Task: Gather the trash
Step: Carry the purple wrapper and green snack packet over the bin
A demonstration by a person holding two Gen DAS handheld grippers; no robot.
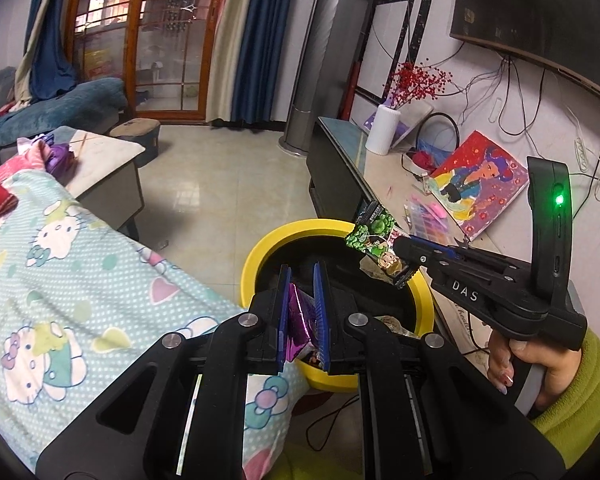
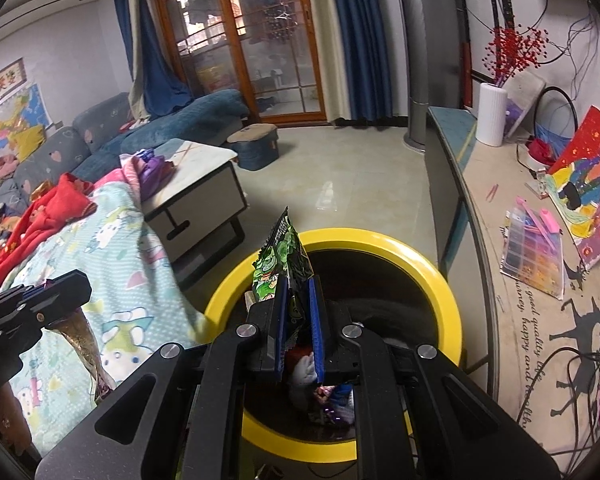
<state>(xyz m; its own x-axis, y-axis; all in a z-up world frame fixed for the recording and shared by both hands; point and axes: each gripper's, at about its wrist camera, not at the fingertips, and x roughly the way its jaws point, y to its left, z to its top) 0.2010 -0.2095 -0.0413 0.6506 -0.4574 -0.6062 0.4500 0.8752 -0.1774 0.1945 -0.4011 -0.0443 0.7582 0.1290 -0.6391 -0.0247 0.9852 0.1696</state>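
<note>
Living-room floor tiles lie under a yellow-rimmed trash bin (image 2: 440,280) that stands beside a bed with a cat-print blanket (image 1: 60,248). Over the bin, the right gripper (image 2: 299,322) has its jaws squeezed on a green snack wrapper (image 2: 284,248). The left gripper (image 1: 302,312) has its jaws pinched on a purple foil wrapper (image 1: 298,316), which hangs near the bin's edge by the blanket. If those jaws let go there, the purple wrapper may land on the blanket. The light green wrapper could flutter out or stick to a jaw.
</note>
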